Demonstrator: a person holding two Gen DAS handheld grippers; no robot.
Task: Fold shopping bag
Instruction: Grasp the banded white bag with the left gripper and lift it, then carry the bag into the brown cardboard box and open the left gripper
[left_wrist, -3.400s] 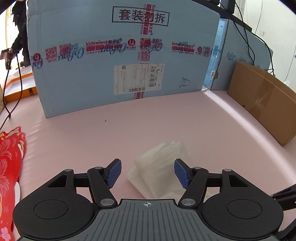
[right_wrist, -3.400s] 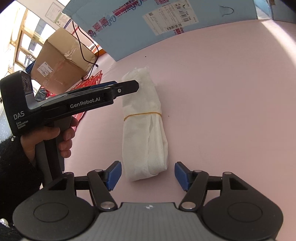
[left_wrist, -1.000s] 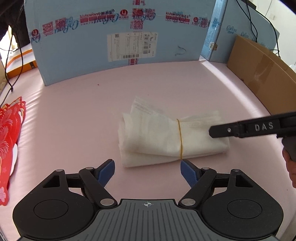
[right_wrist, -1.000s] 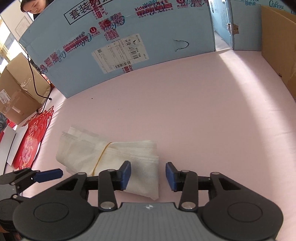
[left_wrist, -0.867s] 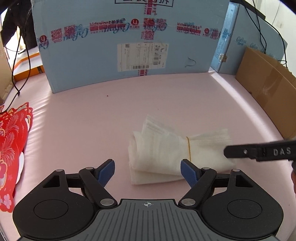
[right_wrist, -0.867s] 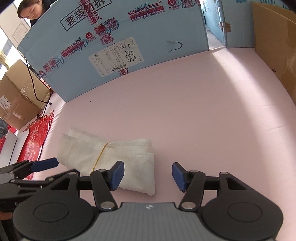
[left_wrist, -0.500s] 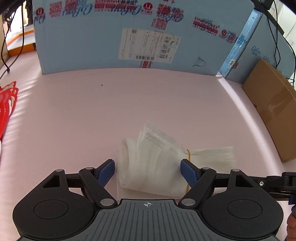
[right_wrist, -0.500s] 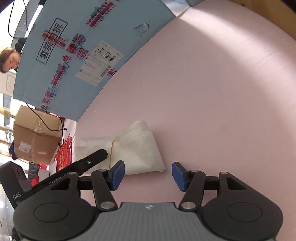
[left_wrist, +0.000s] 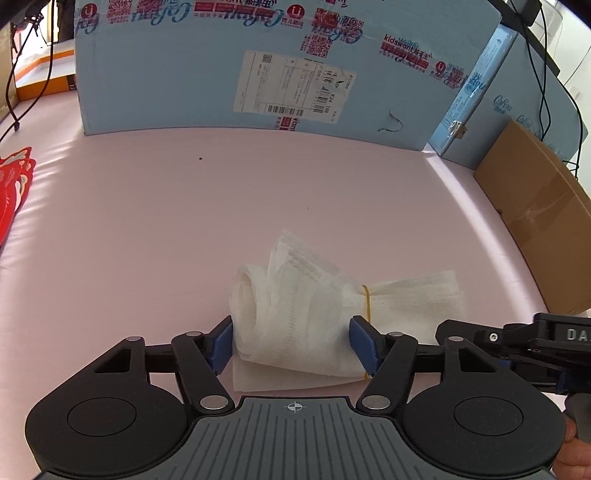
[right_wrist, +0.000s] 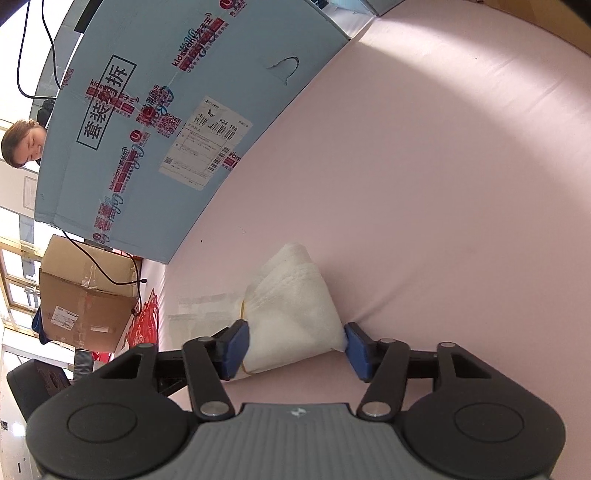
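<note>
The shopping bag (left_wrist: 295, 306) is a white rolled bundle lying on the pink tabletop (left_wrist: 147, 229), bound by a yellow rubber band (left_wrist: 365, 295). My left gripper (left_wrist: 293, 347) is open, and its blue pads straddle the bundle's rolled left end, close to its sides. In the right wrist view the bag (right_wrist: 291, 310) lies between the pads of my right gripper (right_wrist: 295, 350), which is open around the flat end past the rubber band (right_wrist: 242, 306). The right gripper's body (left_wrist: 517, 343) shows at the right of the left wrist view.
A tall blue cardboard panel (left_wrist: 258, 74) walls off the back of the table. Brown cardboard (left_wrist: 535, 229) leans at the right edge. Red paper cut-outs (left_wrist: 14, 184) lie at the left. Beyond the table stand a brown box (right_wrist: 81, 306) and a person (right_wrist: 22, 144).
Both grippers have come down and forward until the bag lies between their pads. The left jaws have narrowed slightly. The right wrist view has tilted further.
</note>
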